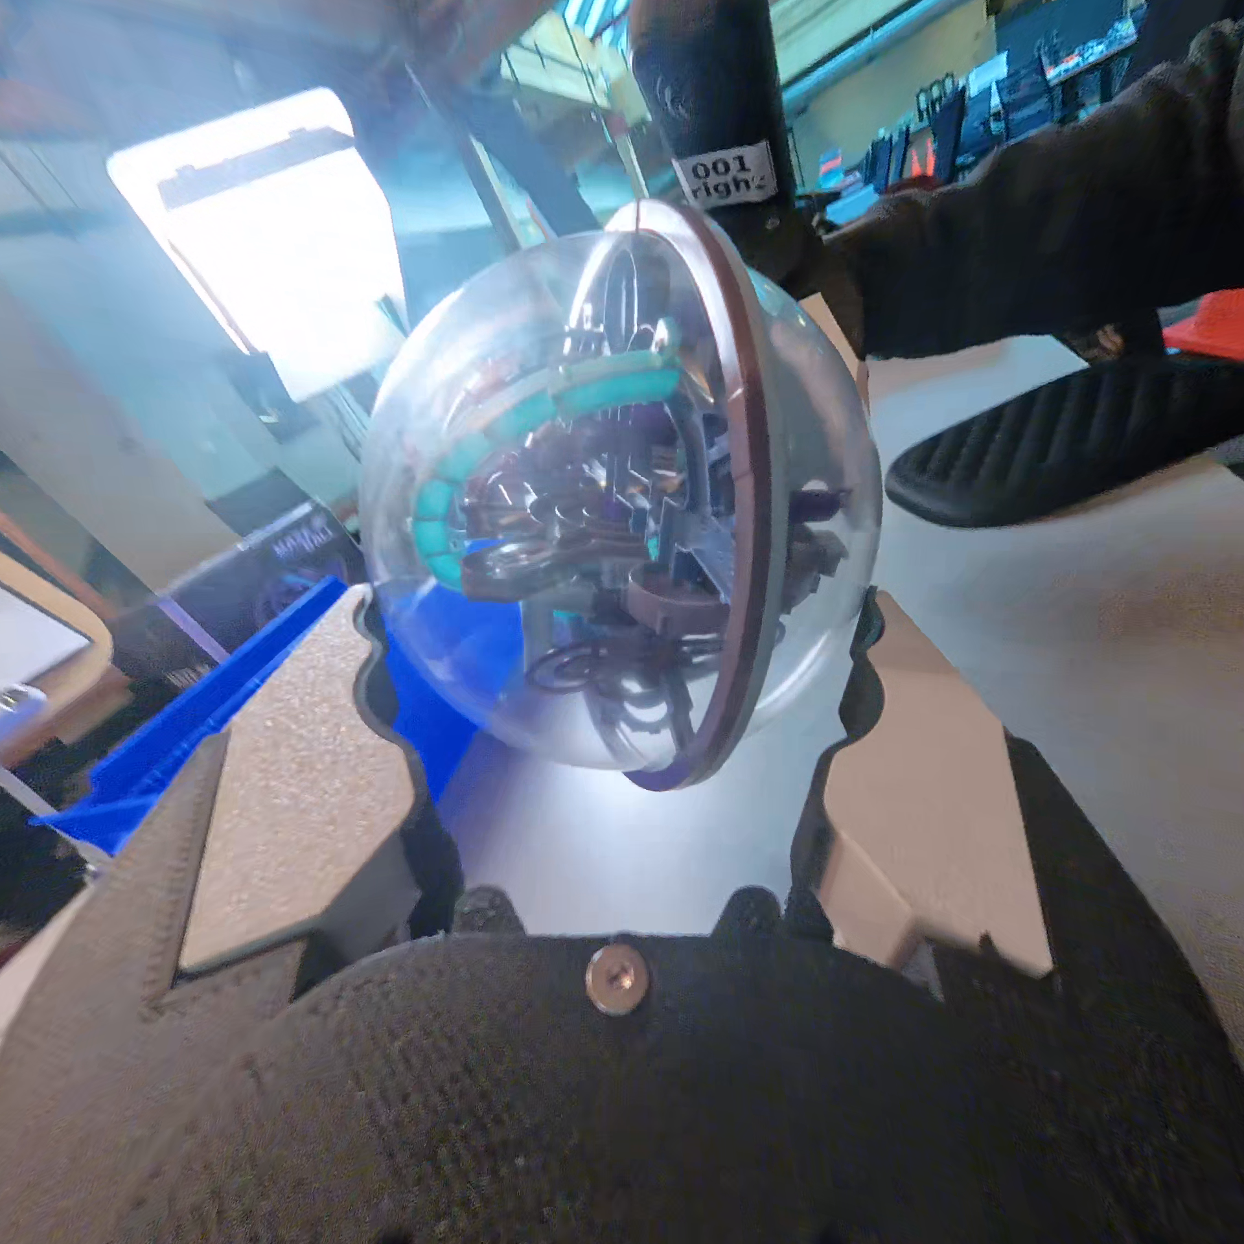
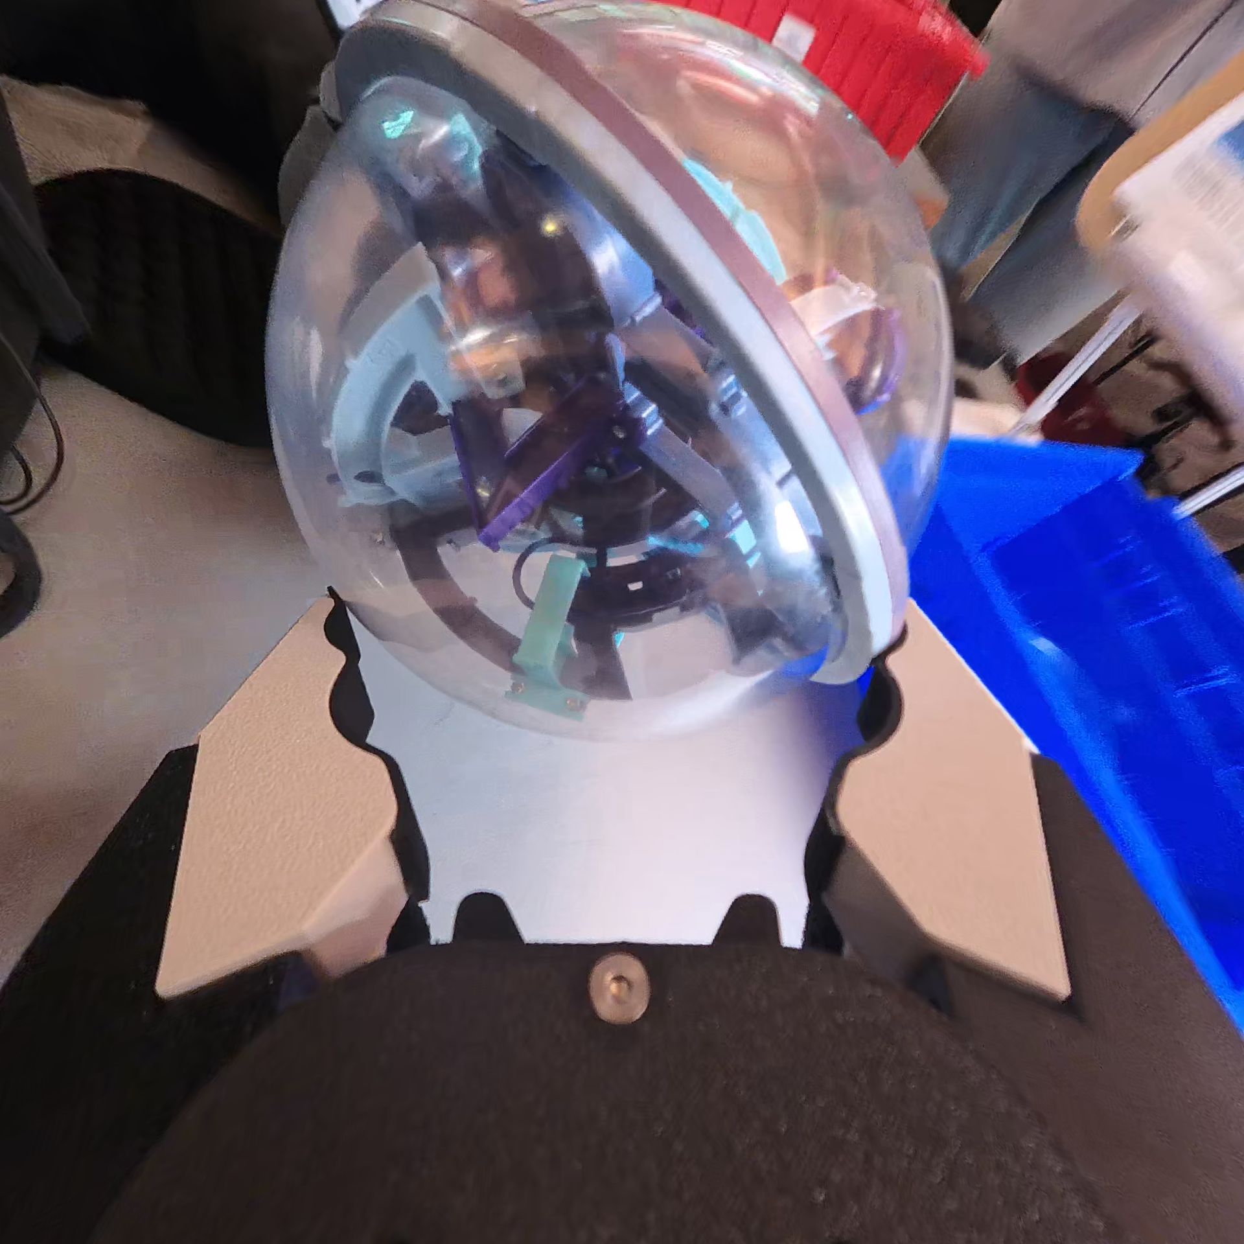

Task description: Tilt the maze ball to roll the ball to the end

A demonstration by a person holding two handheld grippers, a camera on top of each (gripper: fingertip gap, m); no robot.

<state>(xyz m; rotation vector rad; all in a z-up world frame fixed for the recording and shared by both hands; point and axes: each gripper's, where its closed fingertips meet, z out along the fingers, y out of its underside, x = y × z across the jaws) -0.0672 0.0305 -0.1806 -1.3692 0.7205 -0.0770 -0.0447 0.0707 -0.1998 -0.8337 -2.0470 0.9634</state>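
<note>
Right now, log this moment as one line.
maze ball lifted | left gripper gripping | right gripper gripping | seam tilted | inner ball unseen

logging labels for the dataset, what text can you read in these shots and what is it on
Won't copy the wording; it stands on:
White sticker on black handle: short, sharp print.
Dark box behind blue bin: blurred.
White pack, right view: blurred.

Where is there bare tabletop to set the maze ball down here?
Bare white tabletop lies under the maze ball, between the blue bin and the black ribbed object. Behind the bin, clutter crowds in.
</note>
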